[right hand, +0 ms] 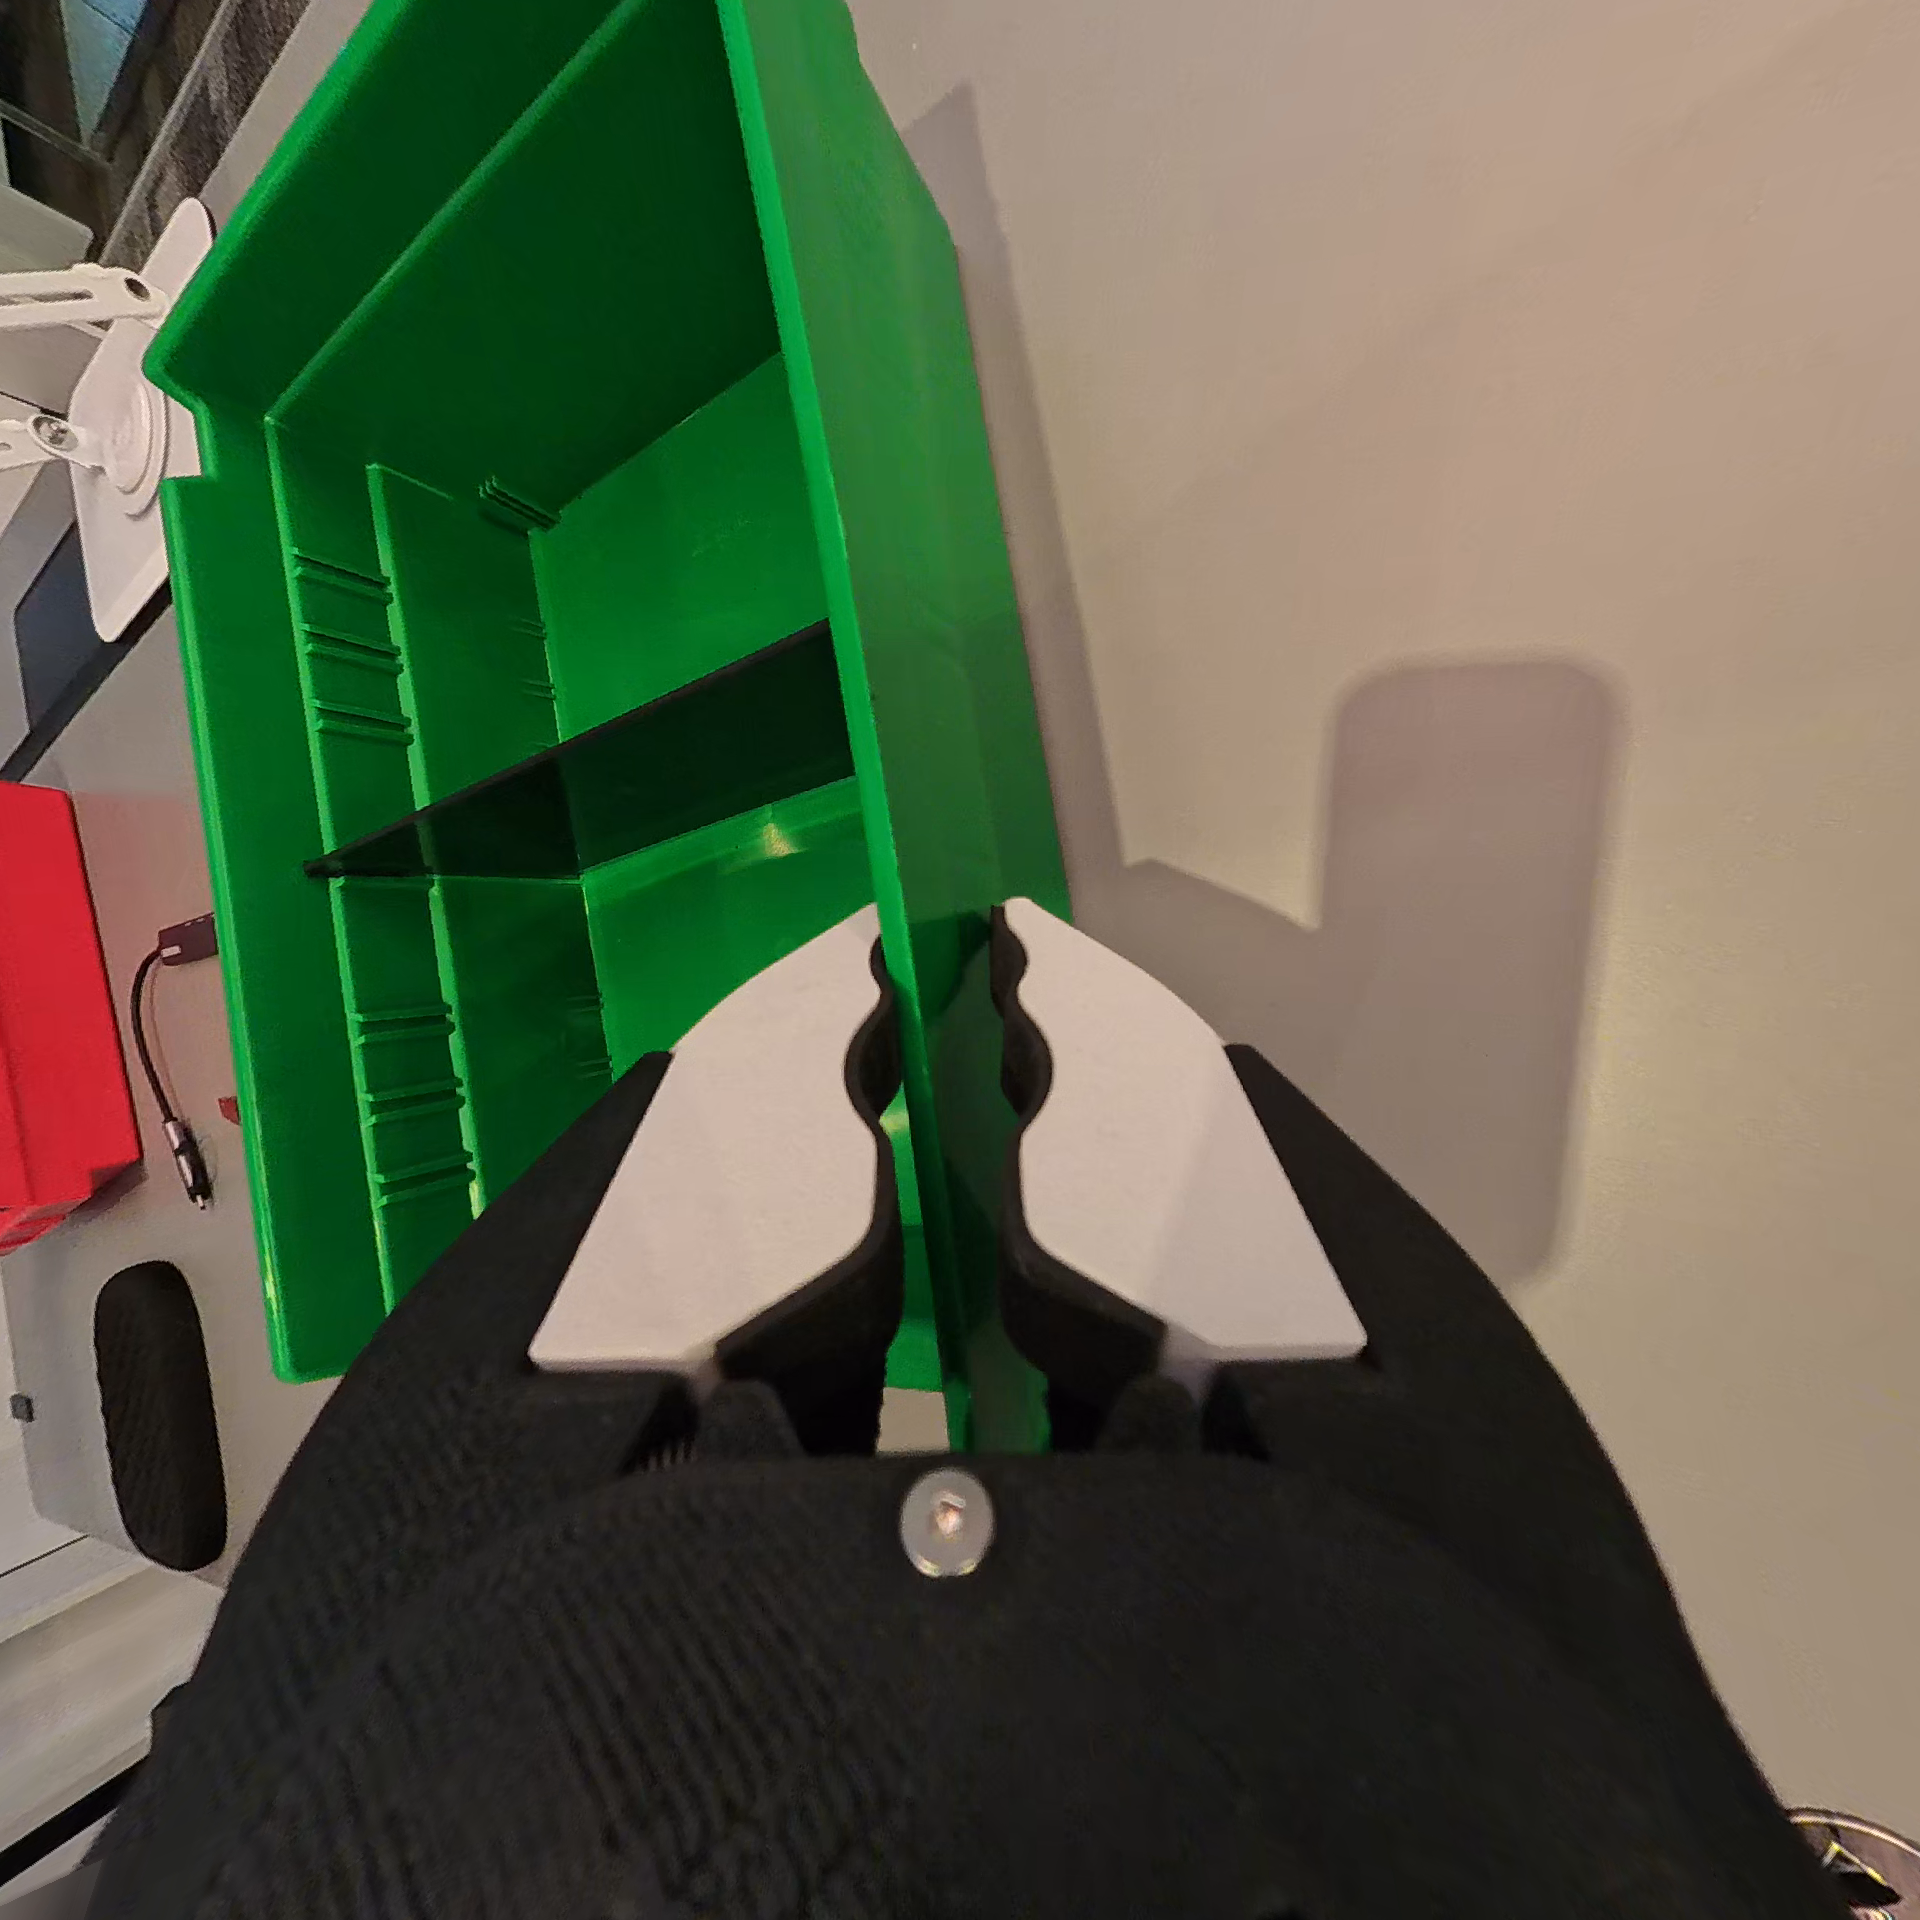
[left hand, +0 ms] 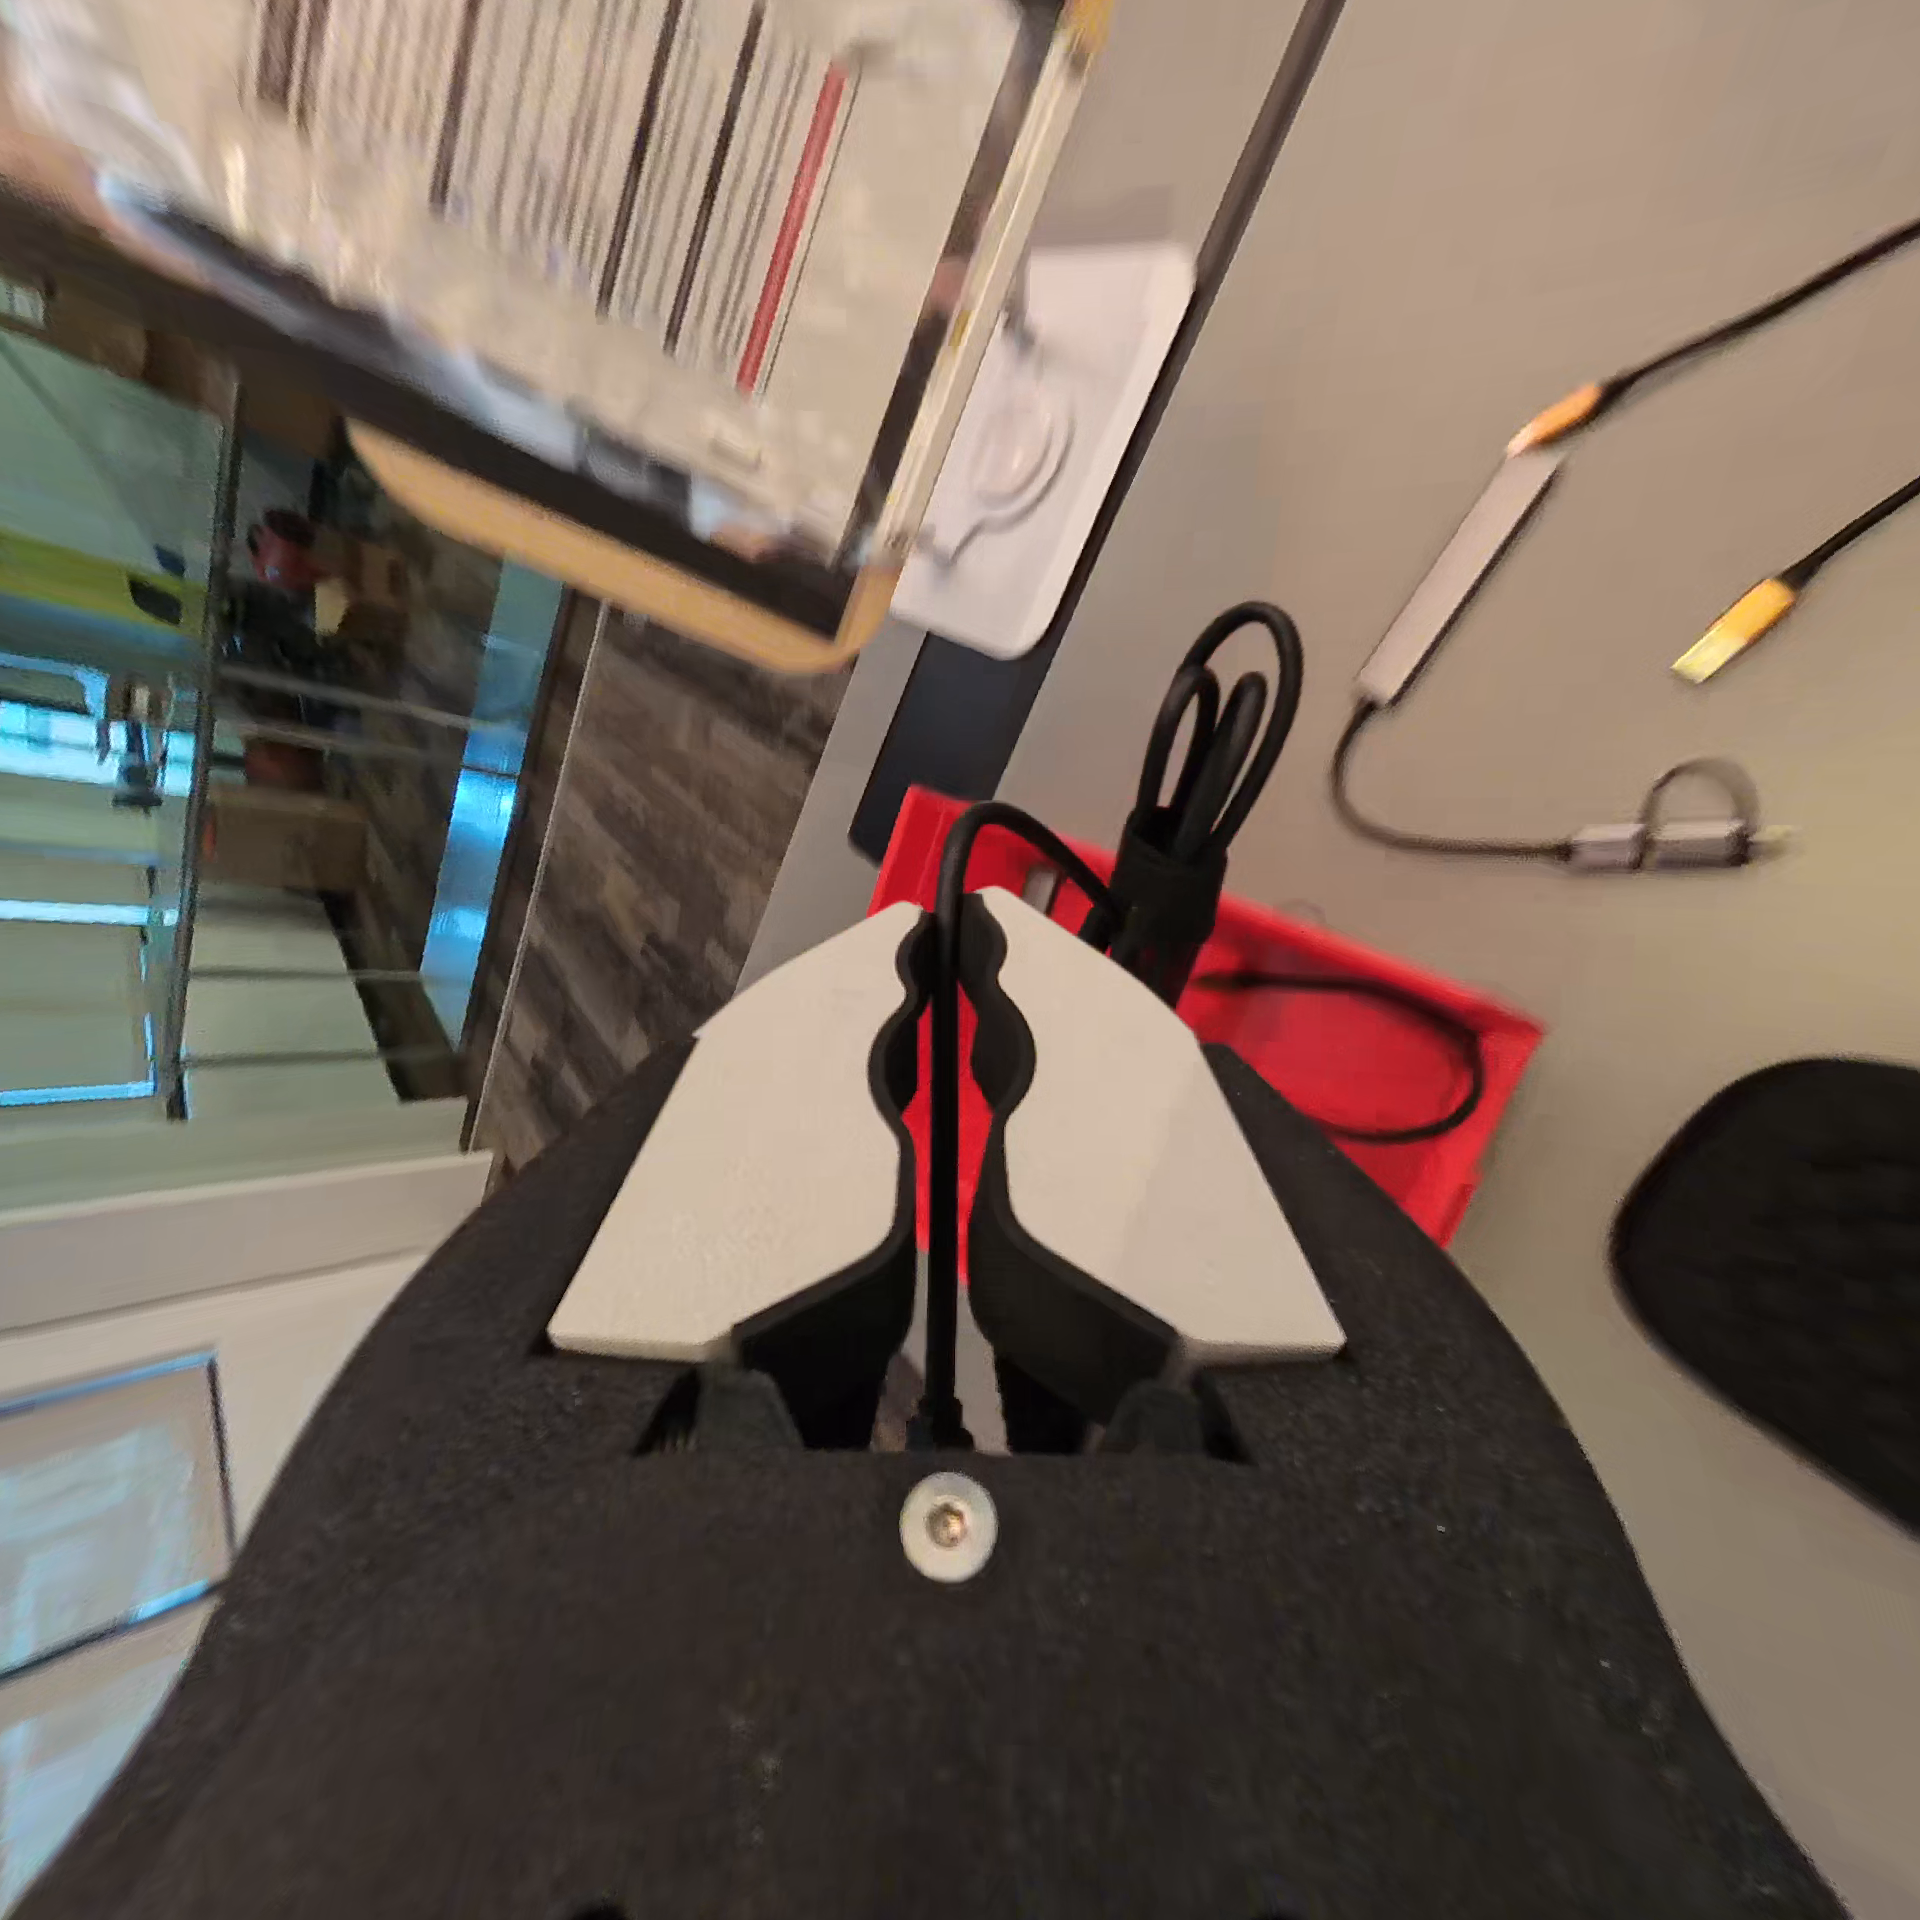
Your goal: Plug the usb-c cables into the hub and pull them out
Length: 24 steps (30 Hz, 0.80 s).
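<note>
My left gripper [left hand: 951,906] is shut on a thin black cable [left hand: 940,1143] that runs straight down between the fingers. The cable leads up to a strapped black cable bundle [left hand: 1216,748] held above a red bin [left hand: 1351,1049]. A slim silver hub [left hand: 1455,571] lies on the table to the right with an orange-tipped cable [left hand: 1558,416] at its far end. A second orange-tipped plug [left hand: 1733,629] lies loose beside it. My right gripper [right hand: 935,920] is closed around the side wall of a green bin [right hand: 810,520].
The hub's lead ends in a grey adapter [left hand: 1662,840]. A black mesh pad [left hand: 1787,1247] lies at the right. In the right wrist view, a short cable [right hand: 166,1049] lies between the red bin [right hand: 42,987] and the green bin. A white stand [right hand: 125,416] is behind. About 70 cm separates my left fingertips from my right. My left gripper is the nearer one to the slim silver hub [left hand: 1455,571]: about 30 cm, against 50 cm.
</note>
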Tool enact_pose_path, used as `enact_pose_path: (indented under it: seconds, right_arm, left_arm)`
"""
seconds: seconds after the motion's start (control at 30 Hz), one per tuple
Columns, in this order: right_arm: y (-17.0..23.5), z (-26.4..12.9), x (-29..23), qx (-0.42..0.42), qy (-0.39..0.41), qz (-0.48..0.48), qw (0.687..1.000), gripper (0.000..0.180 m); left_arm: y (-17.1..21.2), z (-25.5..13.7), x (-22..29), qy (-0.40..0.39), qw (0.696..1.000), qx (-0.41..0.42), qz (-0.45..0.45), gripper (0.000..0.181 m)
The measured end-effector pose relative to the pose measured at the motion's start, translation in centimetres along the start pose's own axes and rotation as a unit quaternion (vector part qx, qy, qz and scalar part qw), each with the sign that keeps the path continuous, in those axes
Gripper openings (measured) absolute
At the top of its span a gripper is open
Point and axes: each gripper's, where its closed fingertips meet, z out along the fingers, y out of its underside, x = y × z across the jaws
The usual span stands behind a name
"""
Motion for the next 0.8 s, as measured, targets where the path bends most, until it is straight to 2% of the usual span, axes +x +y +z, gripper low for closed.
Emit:
enact_pose_path:
  seconds: [0.03, 0.17, 0.33, 0.57, 0.8]
  right_arm:
    - [0.0, 0.0, 0.0, 0.0, 0.001, -0.001, 1.0, 0.016]
    - [0.0, 0.0, 0.0, 0.001, 0.0, -0.002, 1.0, 0.016]
    - [0.0, 0.0, 0.0, 0.004, -0.01, 0.0, 1.0, 0.017]
    - [-0.5, 0.0, 0.2, 0.016, -0.018, 0.004, 1.0, 0.015]
    - [-1.4, -0.2, 1.2, 0.031, -0.003, 0.013, 0.999, 0.013]
  left_arm:
    - [-1.9, -0.3, 1.0, 0.006, 1.0, 0.017, 0.004, 0.004]
    - [-7.8, 1.0, 6.6, 0.047, 0.997, 0.056, 0.034, 0.004]
    - [-11.9, 6.5, 14.1, 0.086, 0.99, 0.052, 0.1, 0.004]
    - [-12.8, 14.6, 22.1, 0.145, 0.971, -0.005, 0.191, 0.004]
    - [-12.9, 16.9, 25.5, 0.194, 0.957, -0.03, 0.213, 0.004]
